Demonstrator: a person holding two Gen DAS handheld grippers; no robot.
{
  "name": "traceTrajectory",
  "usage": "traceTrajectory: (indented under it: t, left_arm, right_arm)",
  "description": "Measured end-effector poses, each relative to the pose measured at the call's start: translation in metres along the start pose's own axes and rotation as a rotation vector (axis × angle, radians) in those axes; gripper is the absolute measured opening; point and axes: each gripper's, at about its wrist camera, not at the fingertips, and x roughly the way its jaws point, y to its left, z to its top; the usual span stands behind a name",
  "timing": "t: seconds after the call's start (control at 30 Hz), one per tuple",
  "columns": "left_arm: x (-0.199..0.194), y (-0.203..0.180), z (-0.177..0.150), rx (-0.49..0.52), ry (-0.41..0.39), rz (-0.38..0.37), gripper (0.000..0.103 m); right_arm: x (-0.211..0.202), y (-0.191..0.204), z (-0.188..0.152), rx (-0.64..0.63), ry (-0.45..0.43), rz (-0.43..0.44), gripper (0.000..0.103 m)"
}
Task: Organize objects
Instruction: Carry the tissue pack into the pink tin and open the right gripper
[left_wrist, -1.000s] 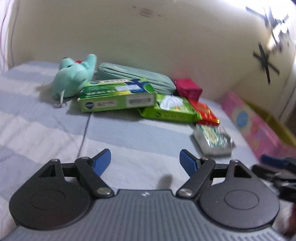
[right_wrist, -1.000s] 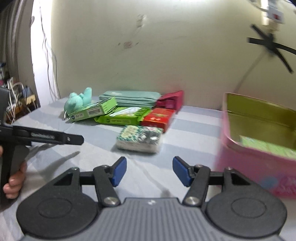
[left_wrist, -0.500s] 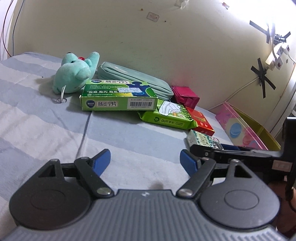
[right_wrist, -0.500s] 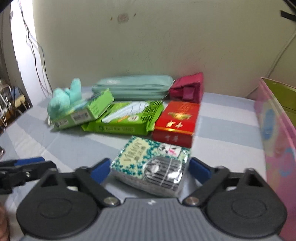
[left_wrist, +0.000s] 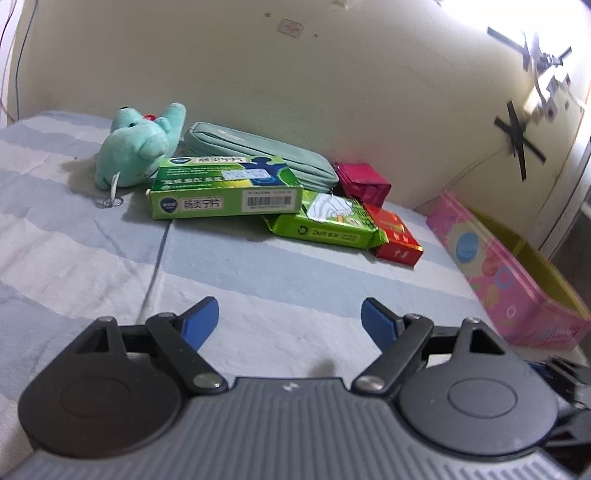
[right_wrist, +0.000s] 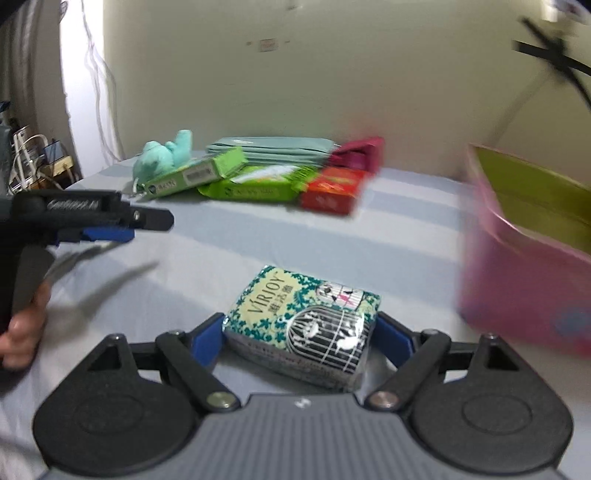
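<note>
My right gripper (right_wrist: 299, 325) is shut on a patterned tissue pack (right_wrist: 303, 332), its blue pads pressing both ends, over the striped bed sheet (right_wrist: 258, 251). My left gripper (left_wrist: 289, 310) hovers low over the sheet with nothing between its fingers, and its jaws are opening. It also shows at the left of the right wrist view as the left gripper (right_wrist: 110, 218), held by a hand (right_wrist: 22, 332). By the wall lie a teal plush (left_wrist: 136, 147), a green medicine box (left_wrist: 225, 192), a teal pouch (left_wrist: 258, 155), a magenta pouch (left_wrist: 364, 182), a green wipes pack (left_wrist: 328, 221) and a red box (left_wrist: 395, 236).
A pink box (left_wrist: 498, 273) with a yellow-green inside stands open at the right, blurred as the pink box (right_wrist: 524, 258) in the right wrist view. The cream wall (left_wrist: 332, 92) closes the far side. Cables and clutter (right_wrist: 33, 155) sit beyond the bed's left edge.
My right gripper reached forward, spread its jaws around the tissue pack, then drew back toward me with the pack in it. The pack has left the row. My left jaws spread slightly.
</note>
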Motion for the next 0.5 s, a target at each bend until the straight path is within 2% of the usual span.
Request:
traceTrajectory:
  t: [0.07, 0.1, 0.23, 0.37, 0.47, 0.5]
  left_arm:
    - [0.004, -0.013, -0.001, 0.05, 0.022, -0.001, 0.086]
    - [0.005, -0.019, -0.002, 0.054, 0.034, -0.026, 0.086]
    - [0.006, -0.052, -0.007, 0.026, 0.12, -0.212, 0.086]
    - [0.003, -0.089, -0.011, 0.062, 0.197, -0.373, 0.085]
    - [0.009, -0.117, -0.018, 0.133, 0.264, -0.412, 0.082]
    - [0.014, -0.121, -0.02, 0.137, 0.293, -0.417, 0.082]
  right_arm:
    - [-0.014, -0.004, -0.01, 0.007, -0.011, -0.038, 0.087]
    - [-0.02, -0.005, -0.015, 0.015, -0.012, -0.05, 0.087]
    - [-0.037, -0.014, -0.025, 0.069, -0.036, -0.039, 0.098]
    - [-0.05, -0.021, -0.031, 0.058, -0.045, -0.055, 0.099]
    - [-0.052, -0.027, -0.034, 0.054, -0.044, -0.043, 0.094]
    - [-0.05, -0.028, -0.034, 0.058, -0.041, -0.028, 0.086]
